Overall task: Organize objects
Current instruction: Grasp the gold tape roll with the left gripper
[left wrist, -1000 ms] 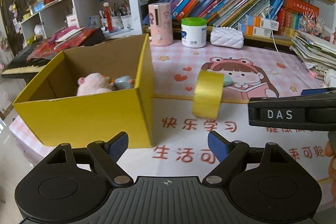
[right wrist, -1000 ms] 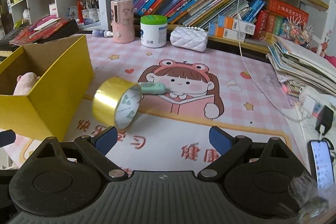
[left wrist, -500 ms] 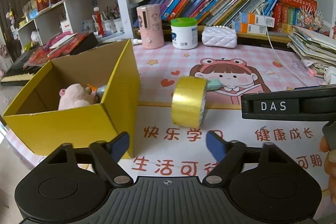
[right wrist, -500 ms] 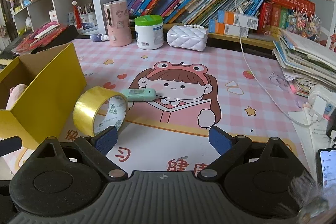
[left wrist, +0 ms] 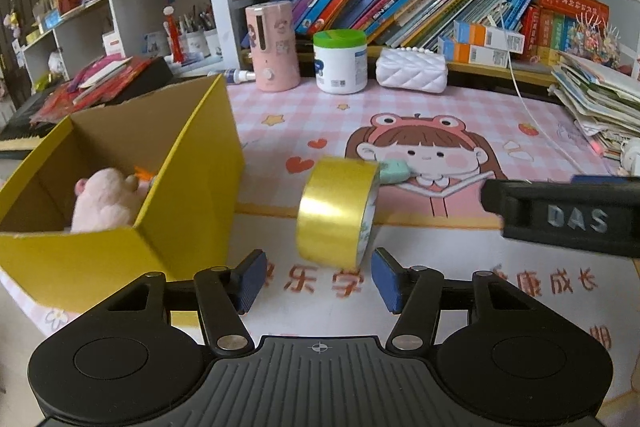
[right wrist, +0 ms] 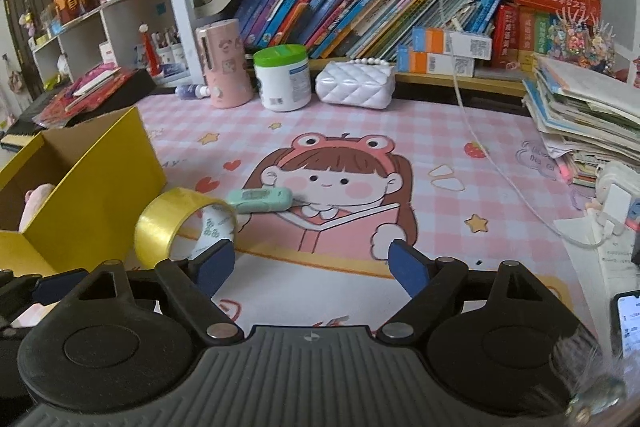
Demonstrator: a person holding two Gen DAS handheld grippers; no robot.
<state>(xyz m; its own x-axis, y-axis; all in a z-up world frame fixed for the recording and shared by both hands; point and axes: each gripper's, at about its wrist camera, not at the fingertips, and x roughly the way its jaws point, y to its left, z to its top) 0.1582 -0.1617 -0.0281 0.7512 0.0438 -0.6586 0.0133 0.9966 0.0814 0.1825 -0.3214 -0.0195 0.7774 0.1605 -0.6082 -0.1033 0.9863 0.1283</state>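
Observation:
A yellow tape roll [left wrist: 337,211] stands on its edge on the pink desk mat, also in the right wrist view [right wrist: 182,227]. My left gripper [left wrist: 319,281] is open, its tips just in front of the roll. A mint green oblong object [right wrist: 260,199] lies behind the roll. A yellow cardboard box [left wrist: 120,187] on the left holds a pink plush toy [left wrist: 106,199]. My right gripper [right wrist: 310,269] is open and empty, to the right of the roll; its side shows as a black bar [left wrist: 560,217] in the left wrist view.
At the back stand a pink dispenser [right wrist: 224,65], a white jar with a green lid [right wrist: 283,77] and a white quilted purse [right wrist: 355,83] below the bookshelf. A stack of books and papers [right wrist: 584,115] and a white cable [right wrist: 500,163] lie at right. A phone [right wrist: 628,323] lies at lower right.
The left gripper has swung right and come closer, so the tape roll now sits just ahead between its fingers. The right gripper has drawn back and moved right, away from the roll.

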